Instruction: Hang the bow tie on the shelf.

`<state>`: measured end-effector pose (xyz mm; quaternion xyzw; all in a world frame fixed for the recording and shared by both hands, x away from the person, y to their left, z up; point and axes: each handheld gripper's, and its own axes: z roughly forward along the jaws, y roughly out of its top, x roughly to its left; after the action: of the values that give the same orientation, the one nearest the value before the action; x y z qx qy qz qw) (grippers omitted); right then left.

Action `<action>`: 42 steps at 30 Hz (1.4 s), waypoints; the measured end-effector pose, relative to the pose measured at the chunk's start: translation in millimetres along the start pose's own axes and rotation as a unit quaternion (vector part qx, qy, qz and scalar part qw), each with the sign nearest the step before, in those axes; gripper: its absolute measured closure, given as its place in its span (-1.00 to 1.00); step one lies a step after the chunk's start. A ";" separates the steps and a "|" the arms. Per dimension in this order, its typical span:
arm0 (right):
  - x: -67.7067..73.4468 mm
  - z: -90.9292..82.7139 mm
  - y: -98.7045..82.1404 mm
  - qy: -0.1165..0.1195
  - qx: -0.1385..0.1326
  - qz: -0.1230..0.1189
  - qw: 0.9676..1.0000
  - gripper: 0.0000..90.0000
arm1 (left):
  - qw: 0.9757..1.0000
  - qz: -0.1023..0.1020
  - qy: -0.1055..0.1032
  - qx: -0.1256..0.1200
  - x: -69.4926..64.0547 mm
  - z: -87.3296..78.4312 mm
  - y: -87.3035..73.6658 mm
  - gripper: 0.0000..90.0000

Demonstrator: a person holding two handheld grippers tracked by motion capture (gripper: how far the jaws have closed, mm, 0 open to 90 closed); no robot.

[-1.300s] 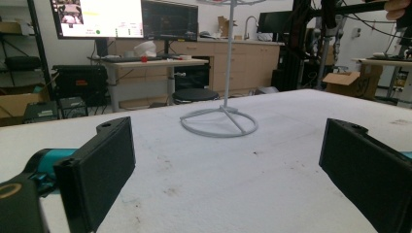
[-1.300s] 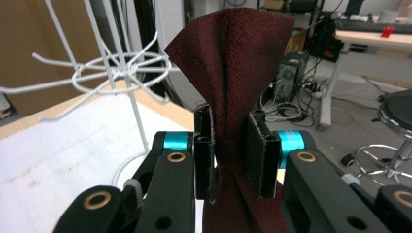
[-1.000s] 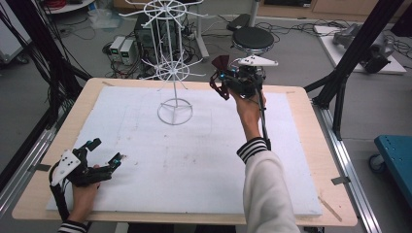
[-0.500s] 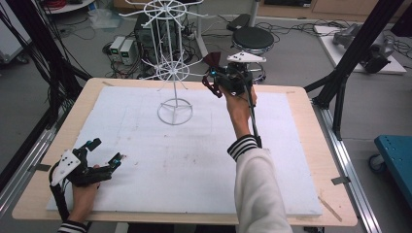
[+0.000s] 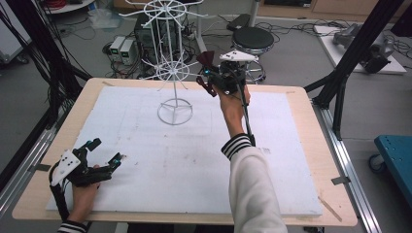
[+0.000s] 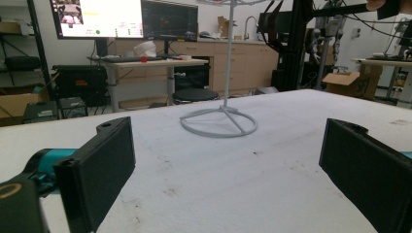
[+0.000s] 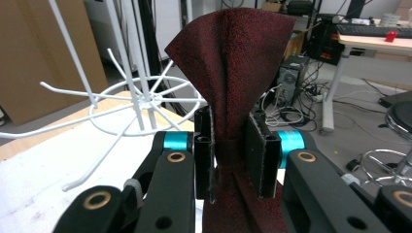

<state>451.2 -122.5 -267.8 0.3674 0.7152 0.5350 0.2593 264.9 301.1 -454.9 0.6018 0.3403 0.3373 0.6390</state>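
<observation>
Pinching a dark red bow tie [image 7: 232, 73] at its knot, the right hand-held gripper [image 5: 221, 77] lifts it near the white wire rack [image 5: 171, 73], likely for hanging; the left hand-held gripper [image 5: 92, 162] rests spread at the desk's [image 5: 301, 145] lower left.

Both grippers are black, each with teal cylinders at the finger joints and a grey three-cornered plate on top. The right gripper [image 7: 228, 160] shows brass-ringed screw holes in its linkage arms; its fingers [image 7: 262, 155] are flat black pads. The left gripper [image 5: 90, 160] trails a black cable. The person's sleeve [image 5: 252, 184] is white (cuffs striped black and white).
</observation>
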 end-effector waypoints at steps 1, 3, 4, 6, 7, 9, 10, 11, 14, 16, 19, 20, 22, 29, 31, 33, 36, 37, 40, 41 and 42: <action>0.6 0.6 -0.1 0.002 -0.001 -0.001 1.000 0.69 | 1.000 -0.001 0.000 -0.001 -0.2 0.1 0.0 -0.86; 1.9 1.5 -0.3 0.007 0.000 0.003 1.000 0.69 | 1.000 0.000 0.000 0.000 -0.1 0.0 0.0 -0.86; 2.2 2.1 -0.4 0.008 -0.001 -0.001 1.000 0.69 | 1.000 0.000 0.000 0.000 -0.1 0.0 0.0 -0.86; 3.8 2.6 -0.4 0.011 0.002 0.001 1.000 0.69 | 1.000 0.000 0.000 0.000 -0.1 0.0 0.0 -0.86; 4.2 3.0 -0.5 0.011 0.001 0.001 1.000 0.69 | 1.000 -0.001 0.000 0.000 -0.2 0.1 0.0 -0.86; 4.8 3.9 -0.2 0.014 0.003 0.001 1.000 0.69 | 1.000 0.000 0.000 0.000 -0.1 0.0 0.0 -0.86; 5.2 4.3 0.0 0.016 0.003 0.003 1.000 0.69 | 1.000 -0.001 0.000 0.000 -0.2 0.1 0.0 -0.86; 6.1 4.2 0.0 0.016 0.003 0.007 1.000 0.69 | 1.000 0.000 0.000 0.000 -0.1 0.0 0.0 -0.86; 8.4 4.9 0.3 0.018 0.004 0.002 1.000 0.69 | 1.000 0.000 0.000 0.000 0.0 0.0 0.0 -0.86; 9.1 5.2 0.3 0.019 0.005 0.001 1.000 0.69 | 1.000 0.000 0.000 0.000 -0.1 0.0 0.0 -0.86; 9.4 5.0 0.4 0.017 0.006 0.001 1.000 0.69 | 1.000 -0.001 0.000 0.000 -0.2 0.1 0.0 -0.86; 9.6 5.0 0.4 0.016 0.007 0.002 1.000 0.69 | 1.000 0.000 0.000 0.000 -0.1 0.0 0.0 -0.86; 10.2 5.2 0.2 0.012 0.010 0.003 1.000 0.69 | 1.000 0.000 0.000 0.000 -0.1 0.0 0.0 -0.86; 12.6 5.9 0.3 0.012 0.013 0.000 1.000 0.69 | 1.000 0.000 0.000 0.000 -0.1 0.1 0.0 -0.86; 14.1 6.1 0.5 0.010 0.015 -0.002 1.000 0.69 | 1.000 0.000 0.000 0.000 0.0 0.0 0.0 -0.86; 15.3 6.1 0.6 0.006 0.016 -0.002 1.000 0.68 | 1.000 0.000 0.000 0.000 0.0 0.0 0.0 -0.86; 17.2 6.3 1.7 0.000 0.020 -0.002 1.000 0.68 | 1.000 0.000 0.000 0.000 -0.1 0.0 0.0 -0.86; 17.8 6.1 1.9 -0.002 0.022 -0.001 1.000 0.69 | 1.000 -0.001 0.000 0.000 -0.1 0.1 0.0 -0.86; 17.6 6.2 1.9 0.000 0.020 0.000 1.000 0.69 | 1.000 0.000 0.000 0.000 0.0 0.0 0.0 -0.86; 17.5 5.8 2.0 0.001 0.019 0.003 1.000 0.69 | 1.000 -0.001 0.000 -0.001 -0.1 0.1 0.0 -0.86; 17.5 5.1 2.2 0.003 0.019 0.005 1.000 0.68 | 1.000 0.000 0.000 0.000 0.1 0.0 0.0 -0.86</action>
<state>445.3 -105.2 -266.8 0.3739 0.7245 0.5237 0.2472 265.0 301.2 -454.9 0.6019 0.3401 0.3374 0.6389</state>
